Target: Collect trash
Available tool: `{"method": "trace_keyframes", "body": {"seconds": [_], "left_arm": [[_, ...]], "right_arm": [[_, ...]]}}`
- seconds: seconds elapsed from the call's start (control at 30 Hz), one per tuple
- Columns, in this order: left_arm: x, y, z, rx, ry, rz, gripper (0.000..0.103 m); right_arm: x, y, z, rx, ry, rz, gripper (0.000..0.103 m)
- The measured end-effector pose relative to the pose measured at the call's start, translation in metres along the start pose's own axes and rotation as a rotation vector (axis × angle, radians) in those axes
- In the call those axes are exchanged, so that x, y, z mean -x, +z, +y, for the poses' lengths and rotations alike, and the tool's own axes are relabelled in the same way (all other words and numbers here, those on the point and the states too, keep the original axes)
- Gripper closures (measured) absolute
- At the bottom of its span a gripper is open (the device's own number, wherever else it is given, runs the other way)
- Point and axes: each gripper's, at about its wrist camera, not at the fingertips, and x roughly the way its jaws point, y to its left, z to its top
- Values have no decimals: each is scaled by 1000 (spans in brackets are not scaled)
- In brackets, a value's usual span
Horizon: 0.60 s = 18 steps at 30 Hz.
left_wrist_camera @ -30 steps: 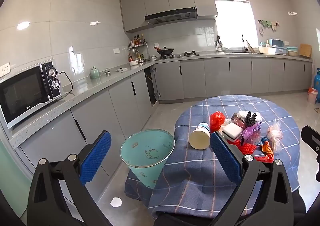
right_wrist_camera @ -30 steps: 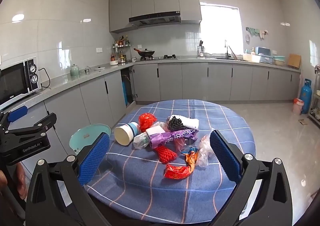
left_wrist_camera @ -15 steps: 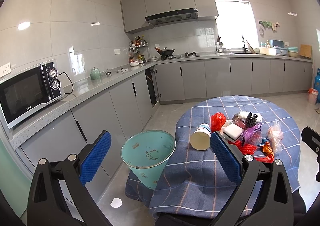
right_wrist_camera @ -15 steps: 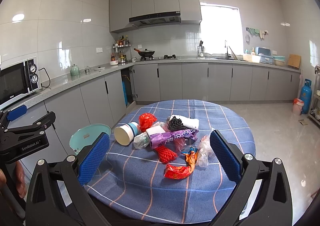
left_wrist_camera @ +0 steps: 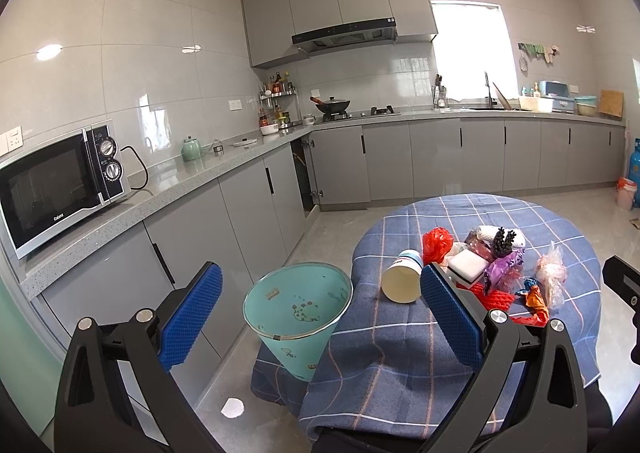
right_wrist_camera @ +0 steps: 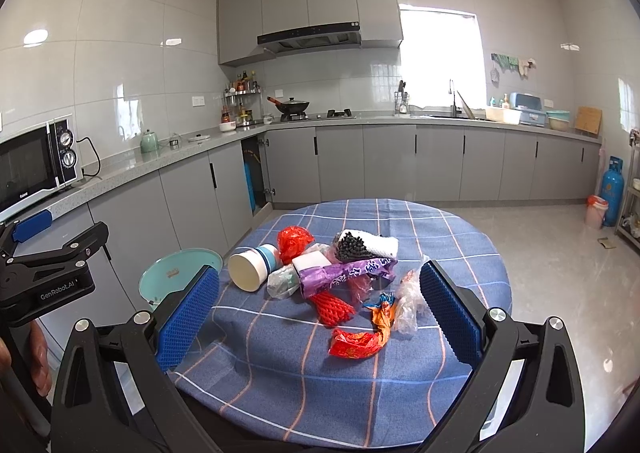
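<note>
Now your left gripper (left_wrist_camera: pixel 318 311) spread wide and empty, teal bin (left_wrist_camera: pixel 298 303) between its jaws, your right gripper (right_wrist_camera: pixel 320 311) likewise spread, paper cup (right_wrist_camera: pixel 252 267) on its side just ahead of the left jaw, mouth facing you, long axis running away toward the trash pile (right_wrist_camera: pixel 344 273)

Trash heap (right_wrist_camera: pixel 340 277) on round table (right_wrist_camera: pixel 472 253); paper cup (right_wrist_camera: pixel 252 267) on its side at heap's left edge. Bin (left_wrist_camera: pixel 296 305) on floor, touching table's left side. Microwave (left_wrist_camera: pixel 56 185) on counter, far left.

Checked cloth tablecloth (right_wrist_camera: pixel 360 365), glossy wall tiles (right_wrist_camera: pixel 120 65)
</note>
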Motion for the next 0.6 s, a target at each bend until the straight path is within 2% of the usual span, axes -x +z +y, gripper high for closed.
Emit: {"method": "trace_keyframes", "body": {"seconds": [0.6], "left_arm": [[1, 2, 3, 1, 0, -3, 6]], "right_arm": [[0, 1, -3, -12, -2, -4, 4]]}}
